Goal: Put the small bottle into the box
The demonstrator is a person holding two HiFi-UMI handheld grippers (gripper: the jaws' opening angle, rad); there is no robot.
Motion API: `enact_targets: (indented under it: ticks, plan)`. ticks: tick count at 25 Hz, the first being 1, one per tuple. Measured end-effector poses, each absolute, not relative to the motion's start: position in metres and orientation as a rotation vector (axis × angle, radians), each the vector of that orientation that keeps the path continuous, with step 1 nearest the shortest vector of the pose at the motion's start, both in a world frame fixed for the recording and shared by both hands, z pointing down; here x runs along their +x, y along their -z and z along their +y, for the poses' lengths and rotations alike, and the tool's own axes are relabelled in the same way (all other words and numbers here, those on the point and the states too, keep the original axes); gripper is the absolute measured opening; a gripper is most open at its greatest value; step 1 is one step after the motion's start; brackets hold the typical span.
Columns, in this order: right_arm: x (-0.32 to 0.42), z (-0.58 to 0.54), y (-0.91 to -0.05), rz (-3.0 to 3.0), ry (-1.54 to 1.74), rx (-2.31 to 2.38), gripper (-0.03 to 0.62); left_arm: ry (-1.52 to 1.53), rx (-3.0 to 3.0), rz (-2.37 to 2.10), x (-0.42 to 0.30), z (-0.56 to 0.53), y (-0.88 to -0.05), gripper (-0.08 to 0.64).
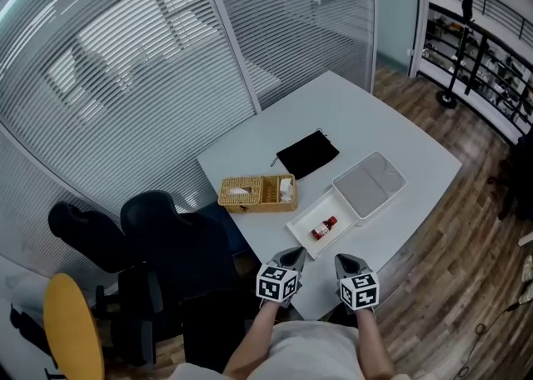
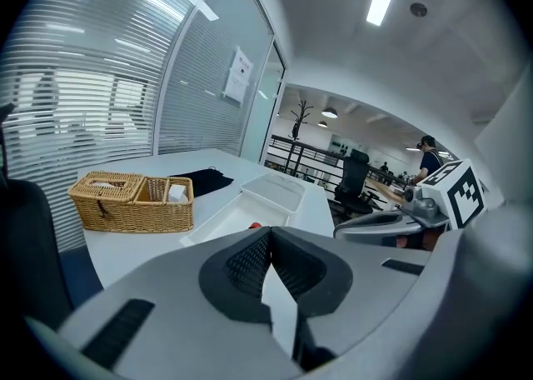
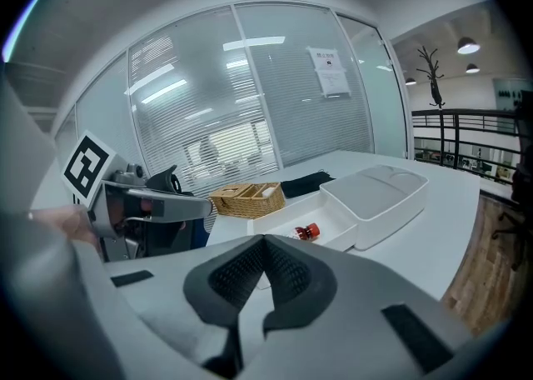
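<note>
The small red bottle lies on its side inside the open white box on the white table; the right gripper view shows the bottle in the same box. In the left gripper view only a red bit of the bottle peeks over the jaws. My left gripper and right gripper hover side by side at the table's near edge, just short of the box. Both are shut with nothing between them, as the left gripper and right gripper views show.
The box's white lid lies right of the box. A wicker basket and a black cloth sit farther back on the table. Dark office chairs and a yellow chair stand at the left, beside a glass wall with blinds.
</note>
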State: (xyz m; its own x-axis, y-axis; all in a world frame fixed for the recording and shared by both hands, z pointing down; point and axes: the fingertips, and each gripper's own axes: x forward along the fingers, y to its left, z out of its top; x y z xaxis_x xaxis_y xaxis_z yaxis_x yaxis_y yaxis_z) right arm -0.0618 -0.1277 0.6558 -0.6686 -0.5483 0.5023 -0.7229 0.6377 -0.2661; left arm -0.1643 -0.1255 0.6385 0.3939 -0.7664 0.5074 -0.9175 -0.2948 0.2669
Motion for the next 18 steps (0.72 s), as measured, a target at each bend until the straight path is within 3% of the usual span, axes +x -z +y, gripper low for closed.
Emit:
enact_targets:
  ticks: [18]
  plan:
    - [-0.0629, -0.127, -0.658, -2.485, -0.662, 1.014, 0.006, -0.398, 2.153, -1.436, -0.1614, -0.1239, -0.6396, 0.028]
